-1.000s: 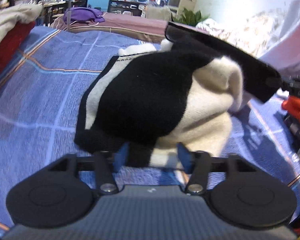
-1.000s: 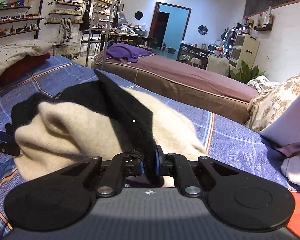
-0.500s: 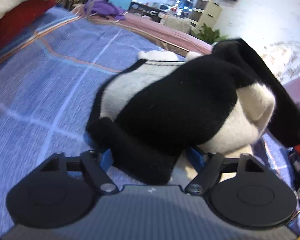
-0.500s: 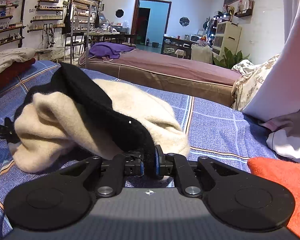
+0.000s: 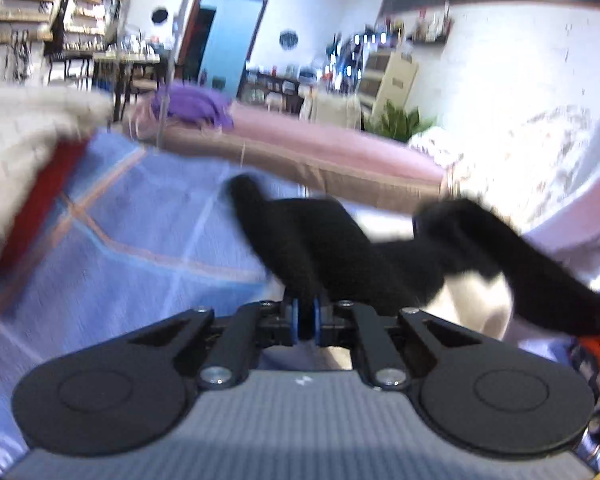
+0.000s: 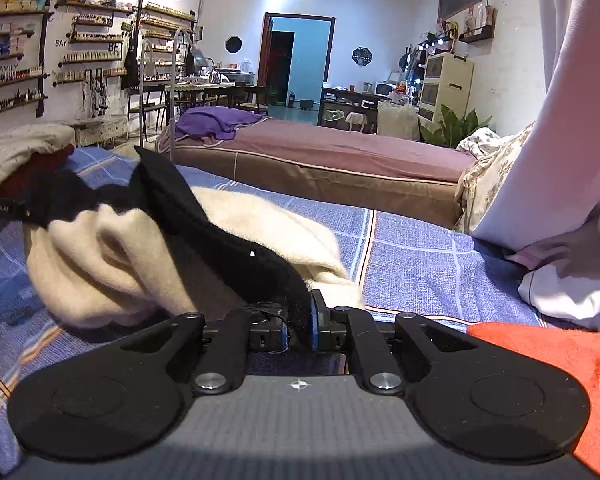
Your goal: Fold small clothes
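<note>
A small black and cream knit garment [image 6: 112, 256] lies bunched on the blue checked bedspread [image 6: 420, 256]. My right gripper [image 6: 298, 326] is shut on its black edge at the near right end. My left gripper [image 5: 306, 320] is shut on another black part of the garment [image 5: 340, 256] and holds it lifted off the bed; cream fabric hangs below at the right. The left wrist view is blurred by motion. The left gripper's tip shows as a dark bar at the left edge of the right wrist view [image 6: 4, 208].
An orange cloth [image 6: 560, 364] lies at the near right. A white and pink pile [image 6: 572, 272] sits at the right. A cream and red pile [image 5: 16, 168] is at the left. A mauve bed [image 6: 332, 152] with a purple cloth stands behind.
My left gripper has closed from open onto the garment's black edge and lifted it, tilting the view up. My right gripper stays shut on its edge, and the garment has shifted left.
</note>
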`<state>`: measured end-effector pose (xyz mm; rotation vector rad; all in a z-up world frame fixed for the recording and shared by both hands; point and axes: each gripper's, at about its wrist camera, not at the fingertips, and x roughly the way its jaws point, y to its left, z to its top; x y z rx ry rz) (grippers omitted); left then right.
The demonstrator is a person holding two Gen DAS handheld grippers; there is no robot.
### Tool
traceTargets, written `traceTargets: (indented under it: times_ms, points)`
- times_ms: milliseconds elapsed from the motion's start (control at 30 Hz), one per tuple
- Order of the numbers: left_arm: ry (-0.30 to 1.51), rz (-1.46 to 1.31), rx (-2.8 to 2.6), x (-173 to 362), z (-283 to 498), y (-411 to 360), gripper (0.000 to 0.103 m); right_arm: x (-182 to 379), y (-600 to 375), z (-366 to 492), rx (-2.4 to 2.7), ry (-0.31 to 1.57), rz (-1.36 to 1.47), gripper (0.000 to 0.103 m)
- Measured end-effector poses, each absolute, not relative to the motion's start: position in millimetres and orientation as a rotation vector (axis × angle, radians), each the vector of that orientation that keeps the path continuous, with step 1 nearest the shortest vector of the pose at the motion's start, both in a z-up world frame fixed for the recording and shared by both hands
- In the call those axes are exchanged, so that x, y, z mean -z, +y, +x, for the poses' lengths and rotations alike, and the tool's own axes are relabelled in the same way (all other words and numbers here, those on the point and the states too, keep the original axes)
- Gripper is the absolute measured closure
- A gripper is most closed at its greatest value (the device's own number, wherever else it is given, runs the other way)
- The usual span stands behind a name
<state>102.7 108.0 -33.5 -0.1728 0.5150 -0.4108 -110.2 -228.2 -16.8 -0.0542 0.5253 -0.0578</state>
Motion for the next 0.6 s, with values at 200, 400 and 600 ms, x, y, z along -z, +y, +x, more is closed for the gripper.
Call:
traceTargets:
  times_ms: [200, 400, 600]
  points:
    - [0.356, 0.013, 0.394, -36.2, 95.3, 112.8, 0.096, -17.7, -239.5, -142.0, -0.055, 0.509, 0.080, 0.089]
    - [0.347, 0.008, 0.393, -63.4, 50.4, 131.4, 0.096, -44.0, -253.9, -182.7, -0.082, 0.547, 0.067, 0.097]
    - [0.536, 0.017, 0.334, -13.7, -2.7, 161.2, 0.096, -11.2, -265.1, -206.4, -0.065, 0.712, 0.004, 0.103]
